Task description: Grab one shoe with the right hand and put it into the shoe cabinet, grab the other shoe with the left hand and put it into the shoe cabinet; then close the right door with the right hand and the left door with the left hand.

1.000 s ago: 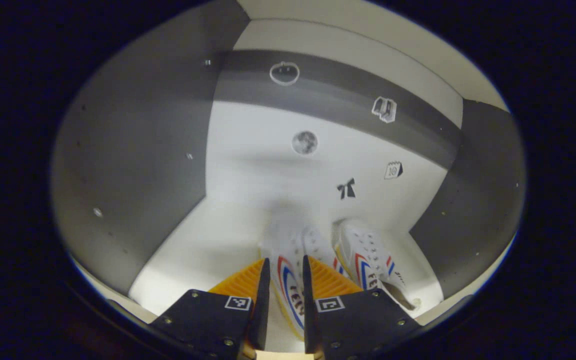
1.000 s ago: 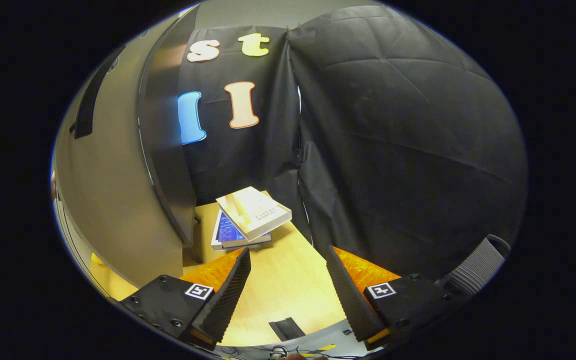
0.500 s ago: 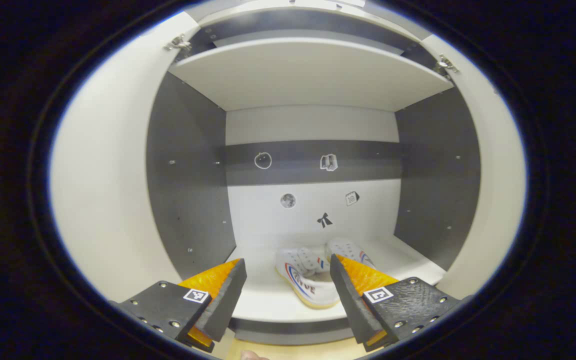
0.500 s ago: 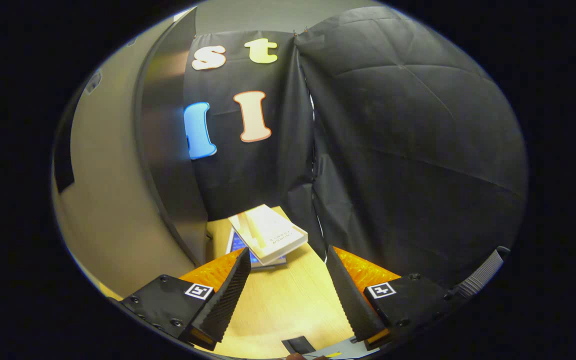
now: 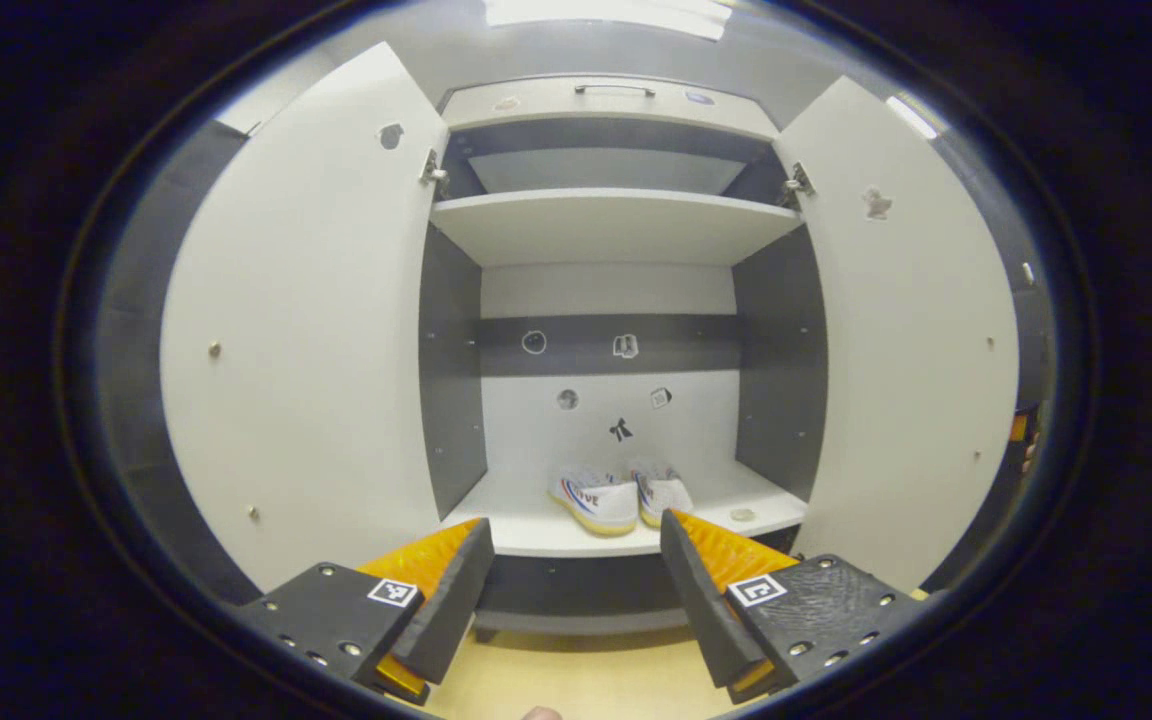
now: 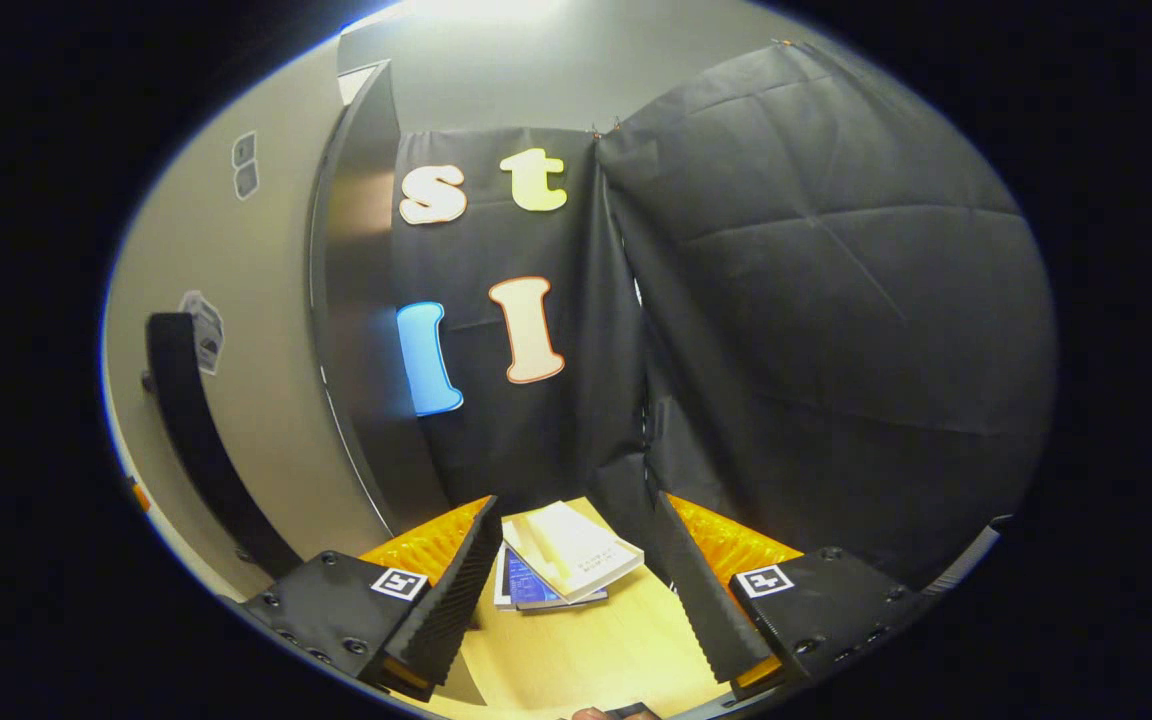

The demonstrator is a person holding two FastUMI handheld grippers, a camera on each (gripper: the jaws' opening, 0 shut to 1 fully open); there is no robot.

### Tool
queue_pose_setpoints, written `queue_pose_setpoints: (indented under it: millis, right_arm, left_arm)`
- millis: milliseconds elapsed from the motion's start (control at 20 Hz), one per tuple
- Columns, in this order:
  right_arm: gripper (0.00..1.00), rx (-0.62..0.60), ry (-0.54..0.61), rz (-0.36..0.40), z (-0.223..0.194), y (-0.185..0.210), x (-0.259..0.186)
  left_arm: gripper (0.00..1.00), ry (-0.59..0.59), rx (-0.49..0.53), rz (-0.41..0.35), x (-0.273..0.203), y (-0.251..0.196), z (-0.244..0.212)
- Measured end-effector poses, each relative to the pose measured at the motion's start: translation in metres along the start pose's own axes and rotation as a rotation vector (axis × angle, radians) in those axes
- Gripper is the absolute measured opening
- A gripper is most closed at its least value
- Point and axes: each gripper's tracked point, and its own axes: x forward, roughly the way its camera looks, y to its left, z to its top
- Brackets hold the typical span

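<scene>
Two white shoes with red and blue stripes, one (image 5: 596, 498) on the left and one (image 5: 662, 491) on the right, stand side by side on the bottom shelf (image 5: 536, 530) of the shoe cabinet. Both doors hang wide: the left door (image 5: 306, 340) and the right door (image 5: 911, 350). My left gripper (image 5: 576, 580) is open in front of the cabinet, well back from the shoes, holding nothing. In the right gripper view my right gripper (image 6: 571, 580) is open and empty beside the outer face of the right door (image 6: 236, 400), whose dark handle (image 6: 201, 440) runs down it.
An upper shelf (image 5: 616, 225) and a drawer front with a handle (image 5: 614, 92) sit above the shoes. A stack of books (image 6: 561, 565) lies on the wooden table (image 6: 586, 650) by the booth's black cloth wall (image 6: 836, 350).
My left gripper let go of the shoe, opened and pulled back out of the cabinet, so both doors now show. My right gripper tilted upward beside the right door.
</scene>
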Motion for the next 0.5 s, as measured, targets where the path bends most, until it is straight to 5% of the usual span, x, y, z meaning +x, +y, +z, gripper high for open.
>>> queue_pose_setpoints:
  millis: [200,500]
  right_arm:
    - [0.92,-0.042,-0.043,-0.012,0.021,0.008,-0.024]
    - [0.96,0.076,-0.123,0.105,0.052,0.047,-0.061]
  left_arm:
    - [0.96,0.055,-0.003,-0.055,-0.048,0.013,-0.025]
    - [0.94,0.109,-0.053,-0.123,-0.106,0.043,-0.065]
